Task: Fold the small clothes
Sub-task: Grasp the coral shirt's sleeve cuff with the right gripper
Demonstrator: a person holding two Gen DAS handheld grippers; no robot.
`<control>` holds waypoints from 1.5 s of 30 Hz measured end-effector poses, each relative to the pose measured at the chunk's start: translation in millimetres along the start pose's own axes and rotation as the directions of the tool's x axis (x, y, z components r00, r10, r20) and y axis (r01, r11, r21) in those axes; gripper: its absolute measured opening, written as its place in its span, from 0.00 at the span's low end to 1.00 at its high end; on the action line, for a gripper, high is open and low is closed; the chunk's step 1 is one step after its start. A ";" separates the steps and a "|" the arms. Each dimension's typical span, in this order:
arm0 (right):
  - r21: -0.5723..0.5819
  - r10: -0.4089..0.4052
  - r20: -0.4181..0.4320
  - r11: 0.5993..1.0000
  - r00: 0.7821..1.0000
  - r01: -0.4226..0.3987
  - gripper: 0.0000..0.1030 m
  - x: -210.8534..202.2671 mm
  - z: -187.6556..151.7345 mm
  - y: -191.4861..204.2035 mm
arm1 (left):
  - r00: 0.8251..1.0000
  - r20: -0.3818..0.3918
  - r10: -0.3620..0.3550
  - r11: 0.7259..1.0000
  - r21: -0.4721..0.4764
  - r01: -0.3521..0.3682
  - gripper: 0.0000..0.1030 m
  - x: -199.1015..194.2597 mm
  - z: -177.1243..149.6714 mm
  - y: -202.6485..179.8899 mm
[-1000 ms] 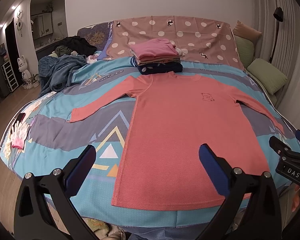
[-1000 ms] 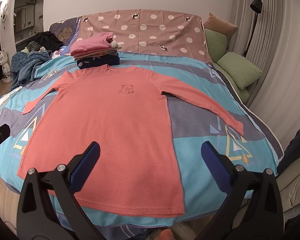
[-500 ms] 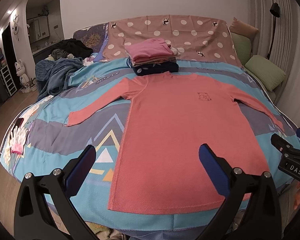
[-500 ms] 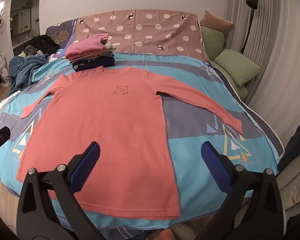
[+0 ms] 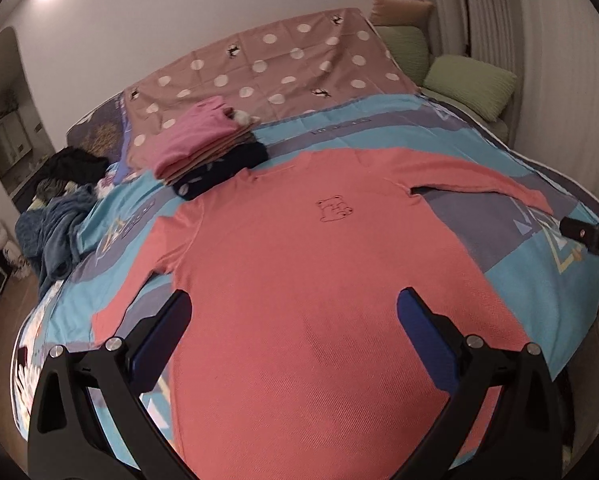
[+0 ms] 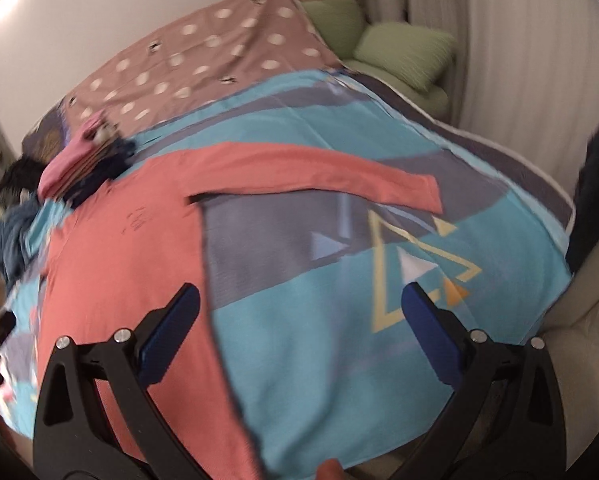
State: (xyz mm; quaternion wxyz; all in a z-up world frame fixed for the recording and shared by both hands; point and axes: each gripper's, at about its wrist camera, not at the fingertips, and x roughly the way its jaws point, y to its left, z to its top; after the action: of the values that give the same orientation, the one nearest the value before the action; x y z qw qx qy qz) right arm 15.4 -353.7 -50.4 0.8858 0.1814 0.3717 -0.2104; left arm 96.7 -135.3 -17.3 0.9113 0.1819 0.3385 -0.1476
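One folded stack (image 5: 209, 148) just beyond the flat coral shirt (image 5: 319, 280).

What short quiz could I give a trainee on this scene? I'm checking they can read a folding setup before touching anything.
1. True or false: the coral shirt lies flat with both sleeves spread out.
2. What sits just beyond the shirt's collar?
A. a folded pile of clothes
B. a laundry basket
C. a laptop
3. In a word, how do the left gripper and right gripper stand?

Key:
1. True; neither sleeve is folded in.
2. A; the pile has a pink piece on top and a dark one underneath, on the bed cover.
3. Open; each is empty, the left over the shirt's body, the right over its side edge and the cover.
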 end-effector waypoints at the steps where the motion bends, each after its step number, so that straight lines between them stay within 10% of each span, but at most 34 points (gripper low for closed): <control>1: 0.062 0.030 -0.020 0.998 0.999 -0.029 0.98 9.3 7.7 -19.3 | 1.000 -0.014 -0.011 0.999 0.030 0.012 0.99 10.0 8.7 -7.8; 6: 0.368 0.227 -0.076 0.912 0.971 -0.184 0.98 51.0 32.6 -98.1 | 0.996 -0.027 -0.088 0.980 0.179 0.091 0.99 48.9 53.6 -48.2; 12: 0.717 0.435 -0.068 0.647 0.898 -0.259 0.77 124.3 46.9 -178.3 | 0.978 -0.042 -0.206 0.899 0.387 0.206 0.99 92.1 107.3 -108.5; 21: 0.805 0.367 -0.100 0.576 0.925 -0.141 0.67 175.3 60.5 -209.1 | 0.929 -0.127 -0.347 0.808 0.462 0.365 0.99 126.7 132.4 -175.1; 27: 0.822 0.299 -0.093 0.561 0.950 -0.096 0.42 191.3 66.1 -217.1 | 0.916 -0.174 -0.361 0.808 0.432 0.401 0.99 141.8 132.1 -186.1; 34: 0.876 0.320 0.037 0.445 0.947 -0.185 0.23 178.3 34.0 -227.3 | 0.905 -0.211 -0.369 0.828 0.369 0.423 0.99 154.7 137.3 -175.8; 39: 0.934 0.356 0.026 0.326 0.934 -0.150 0.31 174.4 23.7 -221.1 | 0.905 -0.218 -0.365 0.829 0.367 0.423 0.99 155.4 137.3 -177.4; 41: 0.930 0.365 -0.052 0.356 0.929 -0.088 0.62 179.2 42.3 -217.3 | 0.904 -0.219 -0.367 0.824 0.376 0.425 0.99 154.0 137.7 -179.4; 45: 0.876 0.348 -0.236 0.480 0.907 0.043 0.83 206.5 88.8 -200.5 | 0.899 -0.213 -0.382 0.812 0.387 0.437 0.99 153.6 142.8 -189.1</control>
State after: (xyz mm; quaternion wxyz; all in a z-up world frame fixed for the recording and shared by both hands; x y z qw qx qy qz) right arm 96.4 -614.8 -176.8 0.5979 0.6711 0.3622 -0.2468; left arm 214.7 -387.6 -63.5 0.7730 0.3077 0.3856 -0.3989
